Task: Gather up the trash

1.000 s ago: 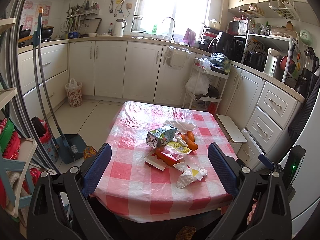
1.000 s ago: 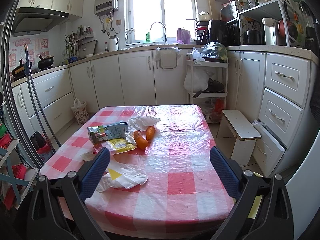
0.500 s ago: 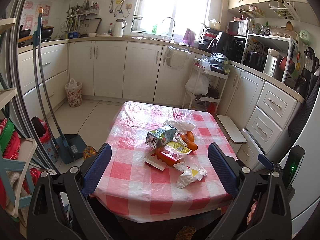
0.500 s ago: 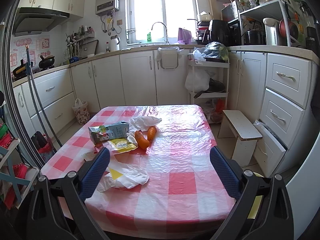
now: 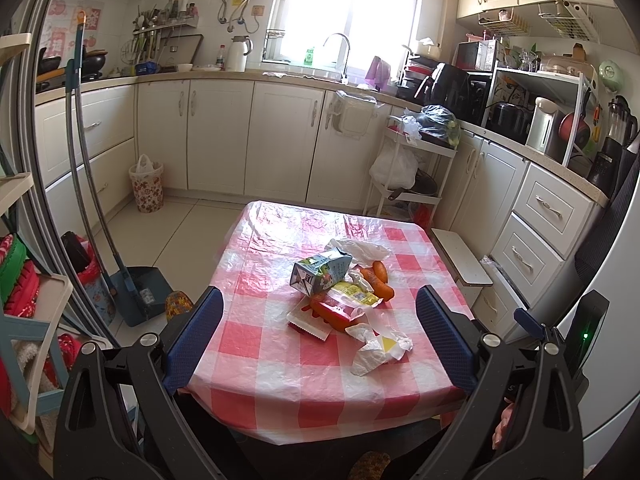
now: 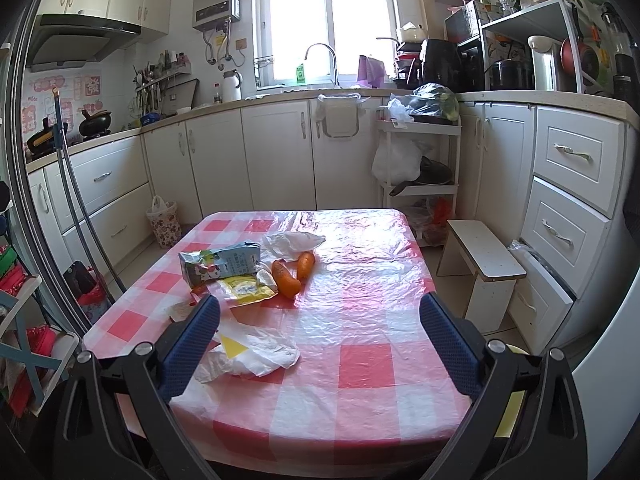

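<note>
Left tool (image 5: 318, 336): spread wide, holding nothing, hovering short of the tabletop (image 5: 280, 368).
Right tool (image 6: 320, 336): spread wide, holding nothing, above the near edge.
Trash: clustered mid-tabletop, pieces touching or overlapping.
Carton (image 5: 320, 272): lying on its side, likely empty and light; stiff enough to pinch across the flat sides.
Wrapper (image 6: 256, 354): crumpled, nearest the tools; soft, near weightless; take a raised fold.
Yellow packet (image 6: 246, 288): thin, probably slippery; grip an edge.
Carrots (image 6: 294, 274): two, firm, beside the carton; whether trash, cannot tell.
</note>
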The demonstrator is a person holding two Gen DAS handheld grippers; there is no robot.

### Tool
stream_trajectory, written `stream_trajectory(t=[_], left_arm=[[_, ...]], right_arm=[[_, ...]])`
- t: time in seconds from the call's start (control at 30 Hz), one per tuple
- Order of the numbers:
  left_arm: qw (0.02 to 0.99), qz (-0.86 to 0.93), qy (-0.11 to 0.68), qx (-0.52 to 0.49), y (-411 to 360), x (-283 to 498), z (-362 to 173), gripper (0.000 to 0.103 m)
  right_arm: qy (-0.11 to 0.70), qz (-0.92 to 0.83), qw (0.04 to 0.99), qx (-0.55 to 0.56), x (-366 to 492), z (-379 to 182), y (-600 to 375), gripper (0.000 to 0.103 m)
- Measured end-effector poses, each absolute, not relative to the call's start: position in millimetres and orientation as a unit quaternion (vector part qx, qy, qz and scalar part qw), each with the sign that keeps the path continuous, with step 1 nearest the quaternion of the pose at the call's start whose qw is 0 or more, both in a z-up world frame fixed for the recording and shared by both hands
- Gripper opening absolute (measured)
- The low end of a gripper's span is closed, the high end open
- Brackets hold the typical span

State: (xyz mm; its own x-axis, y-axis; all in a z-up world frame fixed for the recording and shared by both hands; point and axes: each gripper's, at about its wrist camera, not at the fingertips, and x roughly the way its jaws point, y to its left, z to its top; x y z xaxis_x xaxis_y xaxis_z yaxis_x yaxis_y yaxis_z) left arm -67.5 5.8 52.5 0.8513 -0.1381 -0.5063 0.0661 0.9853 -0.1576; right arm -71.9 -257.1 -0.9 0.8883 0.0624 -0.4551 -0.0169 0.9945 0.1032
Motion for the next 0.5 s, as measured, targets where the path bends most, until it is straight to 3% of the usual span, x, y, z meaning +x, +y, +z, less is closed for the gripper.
stream_trajectory(t=[0.5], left_arm=[[0.960, -0.053, 0.267, -0.068, 6, -68, 53, 0.093]], right_arm=[[0.236, 0.026, 0.970, 0.047, -72, -3, -244, 0.096]])
